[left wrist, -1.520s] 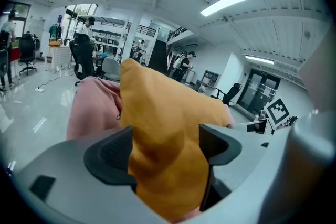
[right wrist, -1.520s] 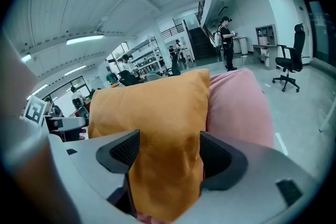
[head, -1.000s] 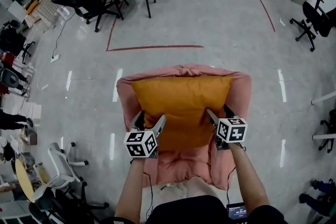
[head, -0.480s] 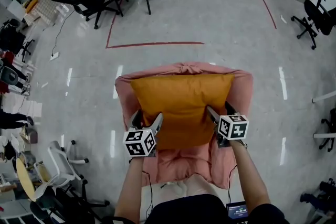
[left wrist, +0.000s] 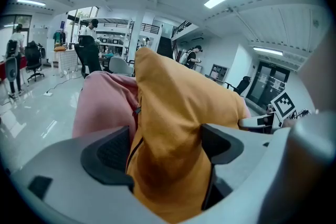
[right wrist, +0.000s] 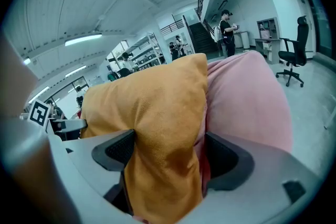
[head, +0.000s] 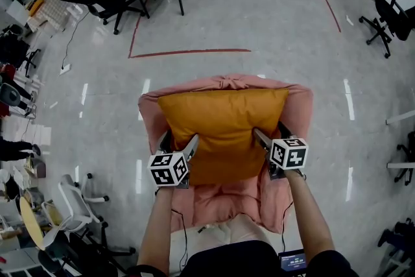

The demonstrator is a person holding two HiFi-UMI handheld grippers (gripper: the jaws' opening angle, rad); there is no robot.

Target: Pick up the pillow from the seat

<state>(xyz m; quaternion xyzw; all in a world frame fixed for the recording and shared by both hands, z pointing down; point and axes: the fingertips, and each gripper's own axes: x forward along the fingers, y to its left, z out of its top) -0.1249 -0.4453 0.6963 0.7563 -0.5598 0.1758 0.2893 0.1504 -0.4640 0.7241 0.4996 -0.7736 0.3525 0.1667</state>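
The left gripper (head: 179,141) is at the lower left corner of the orange pillow (head: 224,123). Its jaws have just been opening and stand wide apart, with the corner between them, not clamped. The pillow lies on the seat of the pink armchair (head: 299,107), leaning on its back. At the lower right corner, the jaws of the right gripper (head: 270,133) have also just been opening and stand wide around the pillow's edge.
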